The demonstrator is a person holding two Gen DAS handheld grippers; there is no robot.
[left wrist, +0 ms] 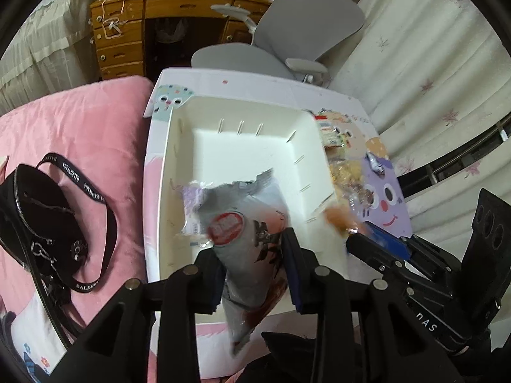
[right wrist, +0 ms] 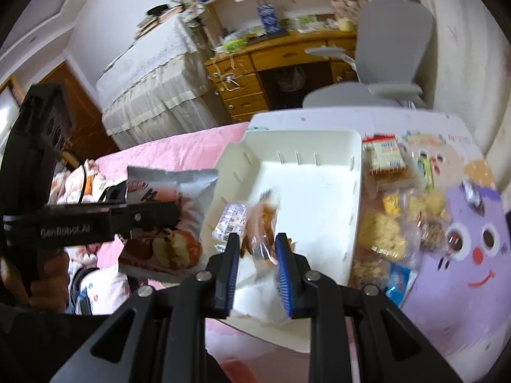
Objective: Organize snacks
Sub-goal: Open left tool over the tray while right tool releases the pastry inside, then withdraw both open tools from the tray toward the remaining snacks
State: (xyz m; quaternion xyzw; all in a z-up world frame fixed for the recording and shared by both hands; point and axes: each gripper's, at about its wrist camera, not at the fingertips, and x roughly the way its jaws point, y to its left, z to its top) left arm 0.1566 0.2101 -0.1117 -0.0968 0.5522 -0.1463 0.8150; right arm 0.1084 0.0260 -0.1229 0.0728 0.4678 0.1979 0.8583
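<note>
Left wrist view: the left hand-held gripper (left wrist: 252, 265) is clamped on a grey snack bag (left wrist: 246, 233), held over the near end of the white bin (left wrist: 242, 146). Right wrist view: the right hand-held gripper (right wrist: 257, 249) pinches a clear-wrapped brown pastry (right wrist: 263, 223) above the same bin, where a small purple packet (right wrist: 231, 220) lies. Beyond, on the table (right wrist: 447, 287), more snacks (right wrist: 392, 204) are piled just beside the bin's right wall.
</note>
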